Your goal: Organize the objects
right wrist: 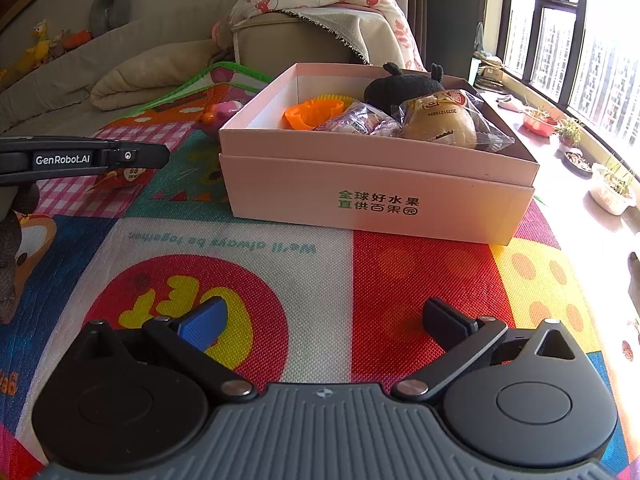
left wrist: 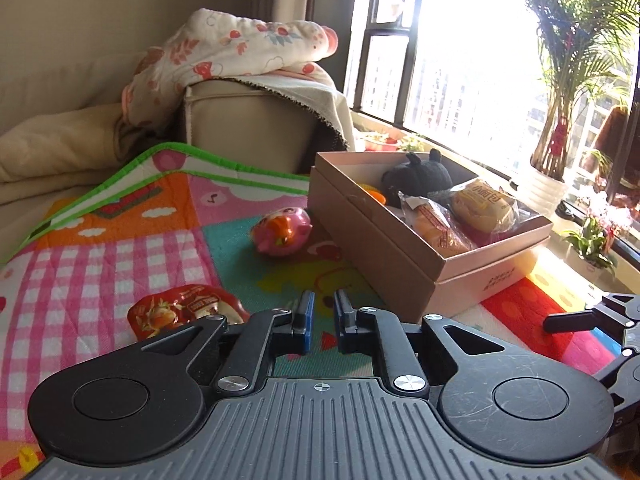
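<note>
A pink cardboard box (left wrist: 400, 256) (right wrist: 360, 184) stands on the colourful play mat (left wrist: 168, 240) (right wrist: 320, 280). It holds a black plush toy (left wrist: 418, 176) (right wrist: 400, 84), two wrapped buns (left wrist: 482, 204) (right wrist: 440, 124), an orange mould (right wrist: 312, 114) and a purple packet (right wrist: 358, 120). A pink toy (left wrist: 282, 230) lies on the mat left of the box. A red snack packet (left wrist: 180, 312) (right wrist: 128, 176) lies by my left gripper (left wrist: 324, 312), whose jaws are nearly closed and empty. My right gripper (right wrist: 328, 320) is open and empty, in front of the box.
A beige sofa (left wrist: 248, 120) with a floral blanket (left wrist: 224, 56) stands behind the mat. A window sill (right wrist: 572, 168) with small potted plants runs along the right. A palm plant (left wrist: 568, 80) stands by the window. A brown plush toy (right wrist: 12, 248) sits at the left edge.
</note>
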`<state>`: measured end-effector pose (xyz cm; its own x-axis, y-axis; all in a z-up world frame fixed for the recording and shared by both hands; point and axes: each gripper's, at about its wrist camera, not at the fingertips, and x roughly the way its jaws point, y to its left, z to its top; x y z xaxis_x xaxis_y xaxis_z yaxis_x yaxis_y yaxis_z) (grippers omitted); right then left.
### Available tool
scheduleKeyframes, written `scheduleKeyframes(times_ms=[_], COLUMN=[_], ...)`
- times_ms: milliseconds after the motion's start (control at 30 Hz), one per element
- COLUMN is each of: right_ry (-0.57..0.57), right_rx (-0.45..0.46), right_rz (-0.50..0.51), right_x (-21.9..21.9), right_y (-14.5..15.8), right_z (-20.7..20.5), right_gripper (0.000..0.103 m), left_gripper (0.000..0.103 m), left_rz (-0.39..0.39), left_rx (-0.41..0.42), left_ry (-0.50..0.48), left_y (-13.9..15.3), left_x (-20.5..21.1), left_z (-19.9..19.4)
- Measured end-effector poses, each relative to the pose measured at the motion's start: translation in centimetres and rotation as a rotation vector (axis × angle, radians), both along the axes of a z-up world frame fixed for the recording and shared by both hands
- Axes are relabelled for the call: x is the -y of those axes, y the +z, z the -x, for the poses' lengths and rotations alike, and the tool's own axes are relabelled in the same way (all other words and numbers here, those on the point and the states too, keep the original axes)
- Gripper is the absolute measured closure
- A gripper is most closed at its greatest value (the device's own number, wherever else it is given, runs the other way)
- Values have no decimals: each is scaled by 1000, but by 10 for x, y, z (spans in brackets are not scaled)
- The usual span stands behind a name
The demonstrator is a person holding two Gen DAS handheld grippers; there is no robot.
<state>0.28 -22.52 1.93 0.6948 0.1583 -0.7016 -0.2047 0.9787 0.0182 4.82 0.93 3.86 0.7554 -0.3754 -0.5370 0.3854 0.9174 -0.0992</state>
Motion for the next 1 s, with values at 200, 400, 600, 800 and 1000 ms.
scheduleKeyframes(times_ms=[200, 400, 600, 800, 1000], right_ry=[0, 1, 1, 1, 1], right_rx=[0, 0, 0, 0, -2], right_rz=[0, 0, 0, 0, 3], right_x=[0, 0, 0, 0, 0], right_y=[0, 0, 0, 0, 1], right_z=[0, 1, 1, 1, 1], right_gripper=[0, 0, 0, 0, 0], left_gripper=[87, 86, 85, 80, 83], left_rz=[57, 378, 557, 694, 521], left_rx=[-38, -242, -356, -416, -311], left_ry=[182, 394, 445, 383, 292], left_y=[8, -8, -36, -47, -34], left_x=[-47, -120, -140, -129, -98], left_z=[16, -4, -24, -43, -47])
